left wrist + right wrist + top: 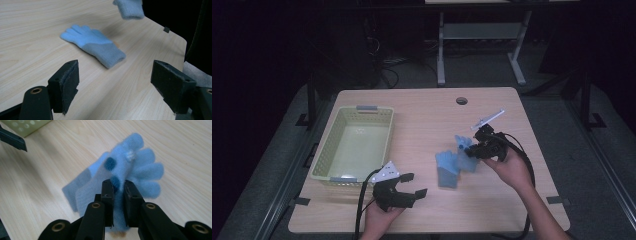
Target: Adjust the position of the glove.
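Observation:
Two light blue knit gloves are on the wooden table. One glove (447, 169) (93, 45) lies flat near the table's middle, its grey-blue cuff toward the front edge. My right gripper (471, 151) (118, 187) is shut on the other glove (462, 142) (135, 167), which has dark blue dots and hangs lifted just right of the flat one; its cuff (130, 8) shows at the top of the left gripper view. My left gripper (409, 186) (116, 75) is open near the front edge, left of the flat glove, with nothing between its jaws.
A pale yellow-green plastic basket (384, 131) (25, 126) stands at the table's left with nothing in it. A round cable hole (461, 100) sits near the far edge. Bare wood lies right of and behind the gloves. Desk legs stand on the dark floor beyond.

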Demonstrator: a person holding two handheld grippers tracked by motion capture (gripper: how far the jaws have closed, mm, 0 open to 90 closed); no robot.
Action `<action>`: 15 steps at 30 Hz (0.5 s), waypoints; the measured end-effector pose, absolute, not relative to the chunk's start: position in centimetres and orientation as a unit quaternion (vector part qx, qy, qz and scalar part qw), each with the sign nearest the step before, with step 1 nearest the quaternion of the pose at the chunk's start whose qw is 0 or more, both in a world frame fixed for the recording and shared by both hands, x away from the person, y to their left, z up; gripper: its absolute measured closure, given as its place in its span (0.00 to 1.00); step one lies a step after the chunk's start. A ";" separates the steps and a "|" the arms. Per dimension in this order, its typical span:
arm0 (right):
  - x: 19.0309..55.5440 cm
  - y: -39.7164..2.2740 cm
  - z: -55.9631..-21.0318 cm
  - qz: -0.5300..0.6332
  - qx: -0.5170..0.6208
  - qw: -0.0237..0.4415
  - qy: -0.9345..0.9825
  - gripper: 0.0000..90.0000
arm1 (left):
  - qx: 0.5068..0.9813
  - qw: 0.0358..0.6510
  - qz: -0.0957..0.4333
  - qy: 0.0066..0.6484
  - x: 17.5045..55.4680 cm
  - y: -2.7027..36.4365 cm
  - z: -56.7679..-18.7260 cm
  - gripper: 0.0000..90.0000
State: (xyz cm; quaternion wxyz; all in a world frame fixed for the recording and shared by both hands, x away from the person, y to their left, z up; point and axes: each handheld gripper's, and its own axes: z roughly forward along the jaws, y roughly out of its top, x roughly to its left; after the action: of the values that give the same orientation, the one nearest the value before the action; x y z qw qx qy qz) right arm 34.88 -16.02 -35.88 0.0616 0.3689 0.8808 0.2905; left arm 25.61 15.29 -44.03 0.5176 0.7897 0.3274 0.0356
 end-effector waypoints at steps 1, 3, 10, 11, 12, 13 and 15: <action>34.9 -15.9 -35.8 0.292 0.366 0.063 0.881 0.89 | 0.790 0.518 0.036 0.327 25.6 15.3 -44.1 0.25; 34.9 -15.5 -35.7 0.294 0.363 0.061 0.882 0.89 | 0.789 0.517 0.033 0.330 25.6 15.3 -44.1 0.25; 34.9 -13.7 -35.8 0.293 0.347 0.055 0.889 0.89 | 0.785 0.522 0.033 0.331 25.5 15.3 -44.0 0.25; 34.9 -13.4 -35.8 0.292 0.345 0.054 0.890 0.89 | 0.786 0.522 0.033 0.330 25.5 15.4 -44.0 0.25; 34.9 -13.2 -35.9 0.293 0.344 0.052 0.891 0.89 | 0.788 0.520 0.035 0.328 25.5 15.4 -44.0 0.25; 34.9 -12.9 -35.9 0.293 0.340 0.050 0.893 0.89 | 0.788 0.520 0.035 0.328 25.6 15.5 -44.0 0.25; 34.9 -12.4 -36.2 0.292 0.336 0.047 0.894 0.89 | 0.787 0.521 0.036 0.328 25.6 15.5 -43.9 0.25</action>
State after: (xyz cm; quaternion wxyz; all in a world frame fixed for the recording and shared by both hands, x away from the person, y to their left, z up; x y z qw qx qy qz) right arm 34.89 -12.35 -36.20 0.0467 0.3357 0.8945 0.2916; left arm 25.65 15.49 -43.94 0.5214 0.7870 0.3278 0.0355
